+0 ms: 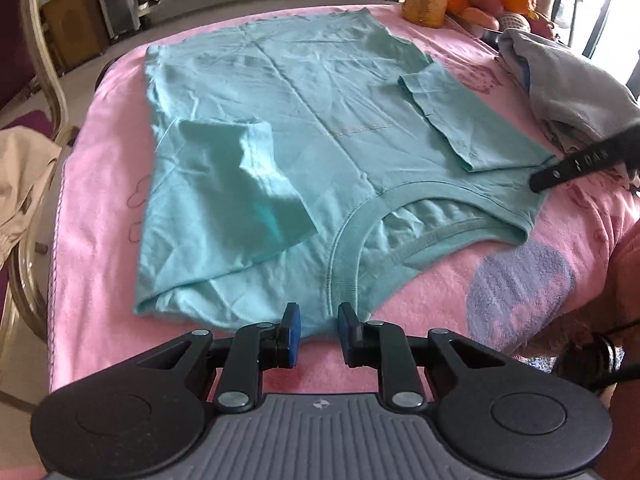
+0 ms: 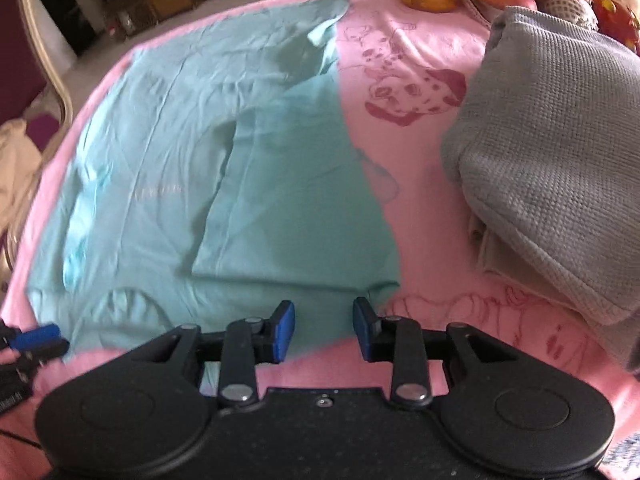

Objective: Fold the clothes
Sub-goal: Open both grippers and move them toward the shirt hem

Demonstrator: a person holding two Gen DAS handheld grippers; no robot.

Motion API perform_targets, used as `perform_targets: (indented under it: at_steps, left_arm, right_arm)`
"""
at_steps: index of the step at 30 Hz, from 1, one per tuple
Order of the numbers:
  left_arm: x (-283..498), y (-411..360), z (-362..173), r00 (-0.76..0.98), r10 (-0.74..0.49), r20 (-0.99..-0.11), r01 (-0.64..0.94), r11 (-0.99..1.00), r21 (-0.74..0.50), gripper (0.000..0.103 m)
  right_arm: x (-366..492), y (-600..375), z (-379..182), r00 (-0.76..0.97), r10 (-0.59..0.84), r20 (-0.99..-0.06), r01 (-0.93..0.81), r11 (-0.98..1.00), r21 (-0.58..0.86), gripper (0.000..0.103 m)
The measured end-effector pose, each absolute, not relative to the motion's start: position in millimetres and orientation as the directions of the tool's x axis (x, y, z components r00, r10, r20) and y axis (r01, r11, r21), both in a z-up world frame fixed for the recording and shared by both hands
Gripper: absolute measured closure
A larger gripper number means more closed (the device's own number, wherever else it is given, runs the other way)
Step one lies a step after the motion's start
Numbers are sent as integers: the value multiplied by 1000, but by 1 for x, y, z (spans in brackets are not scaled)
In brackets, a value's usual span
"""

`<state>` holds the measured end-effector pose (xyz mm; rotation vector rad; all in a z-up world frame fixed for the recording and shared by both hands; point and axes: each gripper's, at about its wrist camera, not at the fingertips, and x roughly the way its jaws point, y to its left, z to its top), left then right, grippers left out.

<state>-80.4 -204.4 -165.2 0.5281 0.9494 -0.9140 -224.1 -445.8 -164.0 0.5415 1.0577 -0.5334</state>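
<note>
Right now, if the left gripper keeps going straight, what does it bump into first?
Probably the teal T-shirt, right beside its collar. The left gripper hangs open just above that edge, though depth is unclear.

Matt, creased cotton-like t-shirt [image 1: 288,120] lies on fuzzy pink blanket [image 1: 100,160], beside coarse grey knit [image 2: 552,132].

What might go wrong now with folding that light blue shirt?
1. The folded-in sleeves lie loose on the light teal cotton T-shirt, so lifting the collar end might let them flop open.
2. Both grippers, left and right, are open at the near edge; a pinch may catch the pink blanket too.
3. The grey knitted pile sits close by and might get bumped.
</note>
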Motion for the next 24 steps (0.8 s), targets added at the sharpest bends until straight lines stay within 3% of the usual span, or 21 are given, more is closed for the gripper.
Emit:
perform_targets:
  at_steps: [5, 8, 12, 16, 19, 24]
  left_arm:
    - [-60, -195, -134, 351, -426, -834, 790, 613, 19, 75]
    - [-32, -195, -105, 422, -411, -808, 732, 680, 37, 64]
    - [19, -209, -66, 496, -378, -782, 656, 753, 52, 58]
    - [71, -236, -44, 559, -358, -748, 603, 794, 70, 49]
    - [117, -260, -47, 581, -339, -740, 559, 827, 60, 32]
    - [198, -311, -83, 576, -264, -774, 484, 873, 62, 40]
  right_arm:
    - [-233, -449, -144, 437, -152, -887, 664, 719, 204, 71]
    - [-233, -460, -110, 538, -176, -824, 664, 691, 286, 70]
    - [-219, -479, -60, 653, -217, -725, 638, 673, 374, 59]
    - [-187, -505, -20, 720, -263, -642, 618, 665, 420, 55]
    - [-150, -526, -9, 731, -292, -617, 613, 677, 406, 54]
    - [-77, -579, -30, 696, -319, -643, 646, 670, 366, 55]
